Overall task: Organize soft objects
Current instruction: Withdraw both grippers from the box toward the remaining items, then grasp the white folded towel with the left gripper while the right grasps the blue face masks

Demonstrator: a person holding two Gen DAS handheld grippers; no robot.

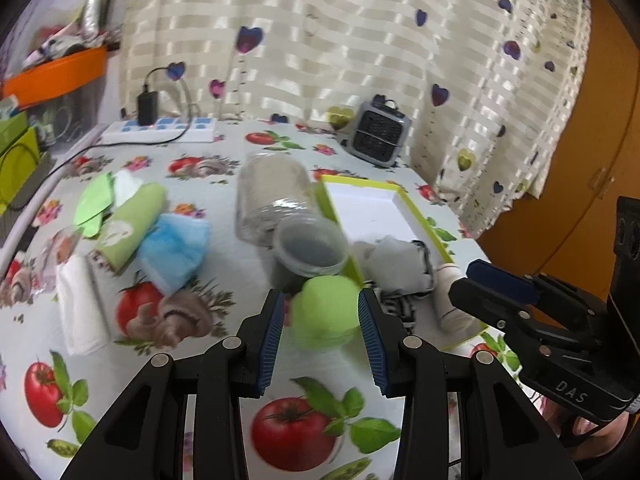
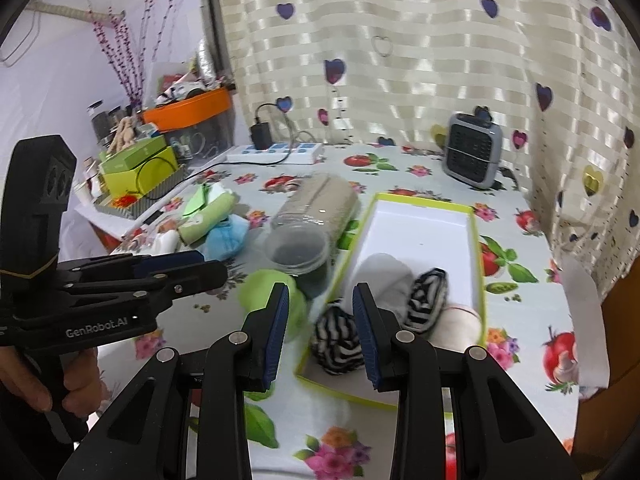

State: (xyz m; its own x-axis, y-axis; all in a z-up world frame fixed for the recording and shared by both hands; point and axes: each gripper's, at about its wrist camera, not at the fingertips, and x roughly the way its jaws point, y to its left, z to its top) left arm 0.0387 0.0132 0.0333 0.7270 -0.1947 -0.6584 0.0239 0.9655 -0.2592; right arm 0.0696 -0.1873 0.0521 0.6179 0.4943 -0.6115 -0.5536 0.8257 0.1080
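Observation:
A lime-green soft ball [image 1: 326,316] lies on the fruit-print tablecloth, blurred, between the tips of my left gripper [image 1: 320,300]. The jaws stand wide and the pads do not press on it. The ball [image 2: 260,296] also shows beside the white box with a lime rim [image 2: 476,216]. In the box lie a grey roll [image 2: 384,276], two striped rolls [image 2: 428,300] and a cream roll [image 2: 460,320]. My right gripper [image 2: 320,292] hovers open over the box's near left corner. A green roll [image 1: 132,224], a blue fluffy cloth [image 1: 176,248] and a white folded cloth [image 1: 80,304] lie to the left.
A clear jar [image 1: 276,200] lies on its side between the pile and the box, mouth towards me. A power strip [image 1: 160,130] and a small grey fan [image 1: 378,132] stand at the back by the curtain. An orange tub [image 1: 56,76] sits far left.

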